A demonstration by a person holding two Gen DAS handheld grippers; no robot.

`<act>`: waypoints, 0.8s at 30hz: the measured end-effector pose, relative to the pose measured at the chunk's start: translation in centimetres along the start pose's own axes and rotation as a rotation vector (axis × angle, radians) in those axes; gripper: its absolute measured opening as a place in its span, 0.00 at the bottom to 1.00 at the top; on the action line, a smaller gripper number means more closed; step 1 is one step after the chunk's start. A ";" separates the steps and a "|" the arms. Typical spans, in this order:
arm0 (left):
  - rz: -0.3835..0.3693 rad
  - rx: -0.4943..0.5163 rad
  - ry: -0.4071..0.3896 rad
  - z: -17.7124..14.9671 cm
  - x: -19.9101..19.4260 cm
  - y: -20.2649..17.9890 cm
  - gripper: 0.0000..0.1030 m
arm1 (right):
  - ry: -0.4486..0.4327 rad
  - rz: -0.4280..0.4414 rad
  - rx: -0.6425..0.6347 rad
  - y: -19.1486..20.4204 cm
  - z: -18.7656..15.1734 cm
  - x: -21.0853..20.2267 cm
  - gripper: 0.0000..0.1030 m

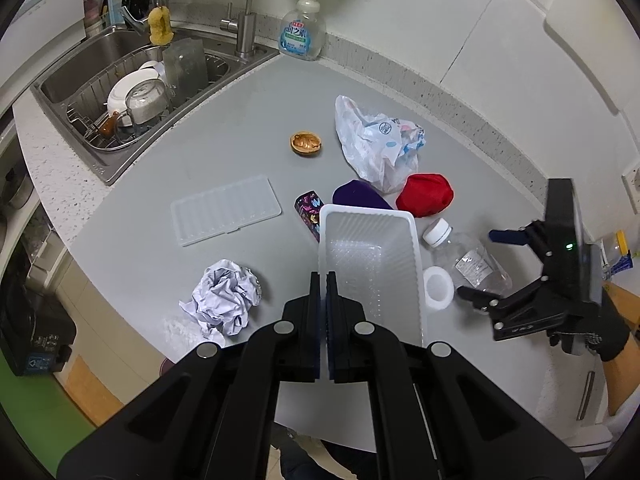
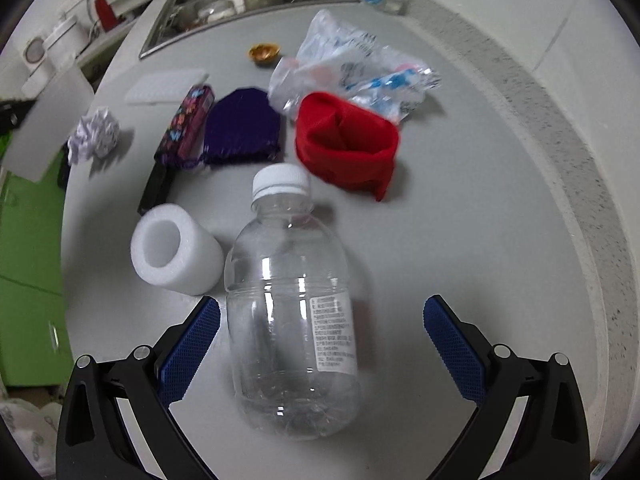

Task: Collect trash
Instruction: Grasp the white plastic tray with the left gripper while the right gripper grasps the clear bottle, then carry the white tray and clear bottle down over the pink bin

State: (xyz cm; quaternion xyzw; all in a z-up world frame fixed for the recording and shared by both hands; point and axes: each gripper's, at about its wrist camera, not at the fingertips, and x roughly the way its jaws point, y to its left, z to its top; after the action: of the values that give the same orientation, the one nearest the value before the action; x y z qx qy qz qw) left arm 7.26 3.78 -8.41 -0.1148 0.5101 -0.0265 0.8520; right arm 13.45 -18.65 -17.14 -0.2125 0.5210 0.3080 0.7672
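A grey kitchen counter (image 1: 248, 128) beside a steel sink (image 1: 100, 60) is seen from both wrist views. The left gripper (image 1: 324, 280) is clamped shut on the near rim of a white plastic bin (image 1: 372, 256), held above the counter's front edge. The right gripper (image 2: 322, 316) is spread wide, its blue pads either side of a lying clear bottle (image 2: 292, 320) without touching it. A foam cylinder (image 2: 176, 252) is just beside the bottle. Farther back lie a red cloth (image 2: 348, 144), purple cloth (image 2: 240, 128), patterned wrapper (image 2: 186, 124), crumpled paper (image 2: 96, 136) and plastic bag (image 2: 352, 68).
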 end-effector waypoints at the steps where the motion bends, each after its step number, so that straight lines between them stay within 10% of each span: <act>1: -0.002 -0.003 -0.003 -0.1 -0.1 0.0 0.02 | 0.003 0.007 -0.005 0.0 0.0 0.2 0.94; 6: -0.010 -0.011 -0.007 -0.3 -0.4 0.0 0.02 | 0.010 0.082 -0.005 0.1 0.0 0.6 0.56; 24: -0.027 -0.003 -0.086 -1.2 -5.6 1.0 0.02 | -0.220 0.045 0.039 2.6 1.9 -9.9 0.55</act>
State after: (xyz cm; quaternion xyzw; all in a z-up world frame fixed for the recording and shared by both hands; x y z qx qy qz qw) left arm 3.45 5.40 -4.37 -0.1240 0.4715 -0.0320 0.8725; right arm 10.25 -18.03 -7.28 -0.1507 0.4442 0.3363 0.8166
